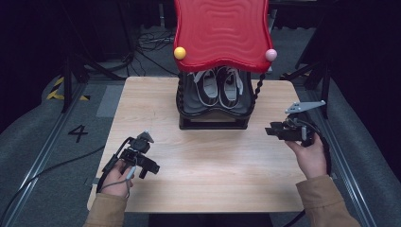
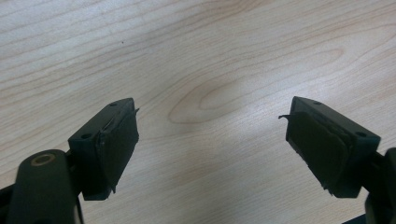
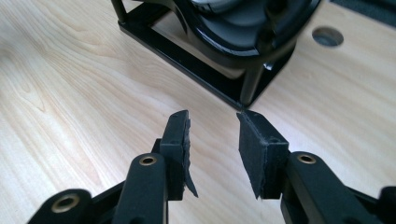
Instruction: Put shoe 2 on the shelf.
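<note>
High view shows the pale wooden table [image 1: 198, 165] bearing a black rack [image 1: 213, 120] of white-and-black sneakers [image 1: 218, 87], while the left gripper [image 1: 147, 166] gapes wide and the right gripper [image 1: 268, 131] sits partly open, both empty.

Left gripper [image 2: 212, 140] jaws wide, right gripper [image 3: 214, 140] jaws narrower

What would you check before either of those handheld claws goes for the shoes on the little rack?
1. Left gripper open with nothing between its jaws: ok.
2. Right gripper holding nothing, jaws apart: ok.
3. Shoes sitting as a pair on the black rack: ok.
4. Red wavy top overhanging the shoes, blocking a reach from above: not ok.
5. Table bare between grippers and rack: ok.
6. Rack fixed to the table: cannot tell.
</note>
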A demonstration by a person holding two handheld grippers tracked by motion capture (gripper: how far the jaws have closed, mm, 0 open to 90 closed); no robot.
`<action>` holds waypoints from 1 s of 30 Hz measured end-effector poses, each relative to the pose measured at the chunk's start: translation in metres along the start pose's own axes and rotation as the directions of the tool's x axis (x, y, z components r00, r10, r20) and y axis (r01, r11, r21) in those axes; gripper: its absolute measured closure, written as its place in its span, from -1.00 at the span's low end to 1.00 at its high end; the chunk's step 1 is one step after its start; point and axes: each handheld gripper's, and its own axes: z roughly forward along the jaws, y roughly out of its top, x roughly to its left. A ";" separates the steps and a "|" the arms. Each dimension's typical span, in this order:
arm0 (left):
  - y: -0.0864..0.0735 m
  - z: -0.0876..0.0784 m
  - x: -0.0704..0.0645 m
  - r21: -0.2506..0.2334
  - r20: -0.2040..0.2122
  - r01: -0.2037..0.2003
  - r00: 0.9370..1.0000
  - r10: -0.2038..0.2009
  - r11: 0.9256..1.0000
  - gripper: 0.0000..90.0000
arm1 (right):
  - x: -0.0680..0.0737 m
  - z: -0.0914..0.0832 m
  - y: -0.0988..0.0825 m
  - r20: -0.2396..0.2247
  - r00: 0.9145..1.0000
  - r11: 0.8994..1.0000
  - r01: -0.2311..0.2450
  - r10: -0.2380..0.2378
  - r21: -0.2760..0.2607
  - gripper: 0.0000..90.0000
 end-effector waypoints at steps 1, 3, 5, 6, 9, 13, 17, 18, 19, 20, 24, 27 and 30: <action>0.000 0.000 0.000 -0.002 0.002 0.002 1.000 -0.002 1.000 -0.61 | -0.003 -0.002 -0.005 -0.010 1.000 1.000 -0.015 0.015 -0.005 0.41; -0.001 -0.001 0.001 -0.004 -0.001 0.007 1.000 -0.007 1.000 -0.61 | -0.007 -0.005 -0.015 0.002 1.000 1.000 -0.025 0.026 -0.018 0.38; -0.001 -0.002 0.001 -0.004 -0.002 0.004 1.000 -0.004 1.000 -0.61 | -0.014 -0.006 -0.019 -0.013 0.999 0.999 -0.039 0.040 0.010 0.32; -0.002 -0.002 0.002 -0.007 -0.007 -0.001 1.000 0.001 1.000 -0.61 | -0.016 -0.006 -0.021 -0.021 0.999 0.999 -0.049 0.050 0.022 0.31; -0.003 -0.003 0.003 -0.011 -0.010 0.008 1.000 -0.008 1.000 -0.61 | -0.021 -0.006 -0.030 0.018 0.999 0.995 -0.040 0.039 0.086 0.29; -0.004 -0.004 0.006 -0.014 -0.005 0.021 1.000 -0.021 1.000 -0.61 | -0.027 -0.004 -0.037 0.016 0.998 0.984 -0.059 0.057 0.171 0.24; -0.004 -0.003 0.009 -0.013 -0.013 0.023 1.000 -0.023 1.000 -0.61 | -0.031 0.003 -0.046 0.026 0.997 0.960 -0.080 0.075 0.269 0.22; -0.004 -0.003 0.009 -0.009 -0.012 0.023 1.000 -0.024 1.000 -0.62 | -0.033 0.006 -0.049 0.031 0.996 0.949 -0.084 0.078 0.305 0.22; -0.004 -0.003 0.010 -0.007 -0.010 0.025 1.000 -0.025 1.000 -0.61 | -0.034 0.009 -0.051 0.033 0.996 0.939 -0.091 0.084 0.332 0.22; -0.004 -0.003 0.010 -0.005 -0.012 0.025 1.000 -0.025 1.000 -0.62 | -0.036 0.012 -0.053 0.037 0.995 0.929 -0.099 0.092 0.356 0.22; -0.005 -0.001 0.011 0.009 -0.010 0.020 1.000 -0.020 1.000 -0.62 | -0.039 0.020 -0.059 0.048 0.994 0.905 -0.114 0.103 0.411 0.22; -0.003 -0.001 0.011 0.012 -0.012 0.011 1.000 -0.011 1.000 -0.62 | -0.038 0.028 -0.063 0.039 0.994 0.885 -0.110 0.103 0.452 0.20; -0.003 0.000 0.009 0.017 -0.014 -0.002 1.000 0.003 1.000 -0.62 | -0.037 0.035 -0.068 0.029 0.995 0.855 -0.101 0.100 0.508 0.20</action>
